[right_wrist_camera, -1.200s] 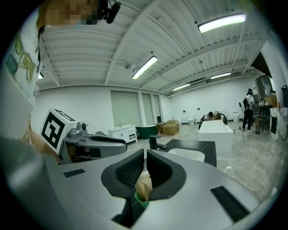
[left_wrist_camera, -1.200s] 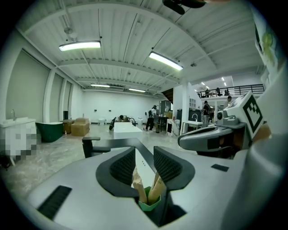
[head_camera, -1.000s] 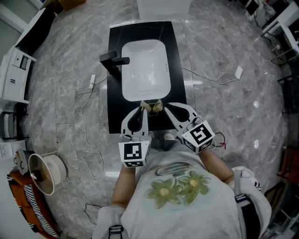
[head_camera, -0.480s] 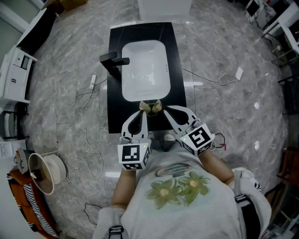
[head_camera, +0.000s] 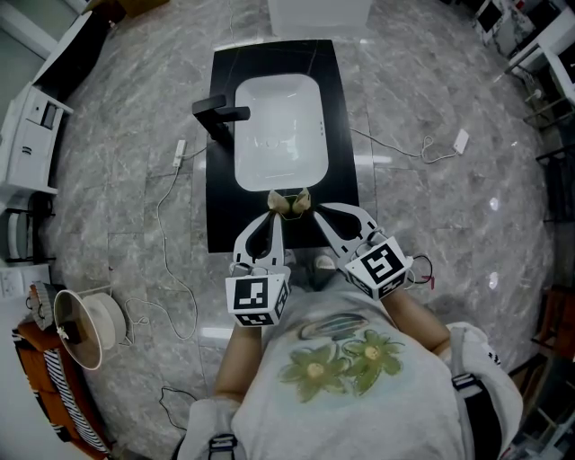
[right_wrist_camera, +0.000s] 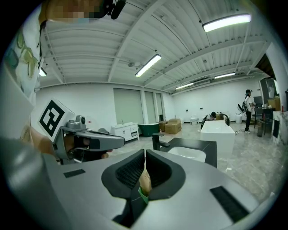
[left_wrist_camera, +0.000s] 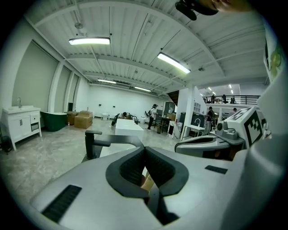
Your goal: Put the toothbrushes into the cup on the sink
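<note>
The black sink counter point(head_camera: 223, 180) carries a white basin point(head_camera: 278, 135) and a black faucet point(head_camera: 217, 117). Both grippers hover over its near edge. My left gripper point(head_camera: 272, 208) is shut, with a tan toothbrush handle point(left_wrist_camera: 146, 182) showing just behind its closed jaws point(left_wrist_camera: 144, 150). My right gripper point(head_camera: 319, 205) is shut on another tan toothbrush with a green band point(right_wrist_camera: 144, 183), pinched between the pads point(right_wrist_camera: 145, 155). In the head view the two tan ends point(head_camera: 289, 202) almost meet between the jaw tips. No cup shows in any view.
Cables point(head_camera: 166, 211) and a white power strip point(head_camera: 178, 154) lie on the marble floor left of the sink; another cable and plug point(head_camera: 460, 140) lie to the right. A white cabinet point(head_camera: 27, 135) and a round reel point(head_camera: 81, 331) stand at the left. A white tub point(head_camera: 316, 13) stands beyond the sink.
The left gripper has shifted slightly back toward the person. The tan toothbrush ends stay at the jaw tips over the counter's near edge.
</note>
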Demonstrator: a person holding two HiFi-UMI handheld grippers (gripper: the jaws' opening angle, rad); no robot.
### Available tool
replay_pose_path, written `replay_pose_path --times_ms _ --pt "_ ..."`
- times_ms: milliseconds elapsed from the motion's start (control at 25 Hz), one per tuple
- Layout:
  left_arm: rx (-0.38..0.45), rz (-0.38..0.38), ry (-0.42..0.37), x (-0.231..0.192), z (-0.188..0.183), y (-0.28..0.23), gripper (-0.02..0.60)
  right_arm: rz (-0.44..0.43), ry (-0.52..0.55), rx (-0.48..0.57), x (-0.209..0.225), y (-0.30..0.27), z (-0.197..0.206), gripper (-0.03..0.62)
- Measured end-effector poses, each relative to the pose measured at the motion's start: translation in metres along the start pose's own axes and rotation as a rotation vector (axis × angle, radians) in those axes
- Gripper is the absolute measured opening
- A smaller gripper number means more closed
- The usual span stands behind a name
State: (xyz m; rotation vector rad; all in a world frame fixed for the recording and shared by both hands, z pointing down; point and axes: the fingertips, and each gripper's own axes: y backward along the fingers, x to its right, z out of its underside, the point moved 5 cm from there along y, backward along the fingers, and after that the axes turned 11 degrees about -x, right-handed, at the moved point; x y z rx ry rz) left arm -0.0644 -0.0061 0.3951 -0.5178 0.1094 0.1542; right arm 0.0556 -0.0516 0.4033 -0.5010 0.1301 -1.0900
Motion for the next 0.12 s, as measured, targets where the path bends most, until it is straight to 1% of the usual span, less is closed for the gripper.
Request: replay_pose_path --times_ms 120 --pt "-0.004 0.001 0.005 -0.0004 0.0017 0.0005 0.018 0.005 0.011 -0.009 -0.0001 0.0 0.0023 0.048"
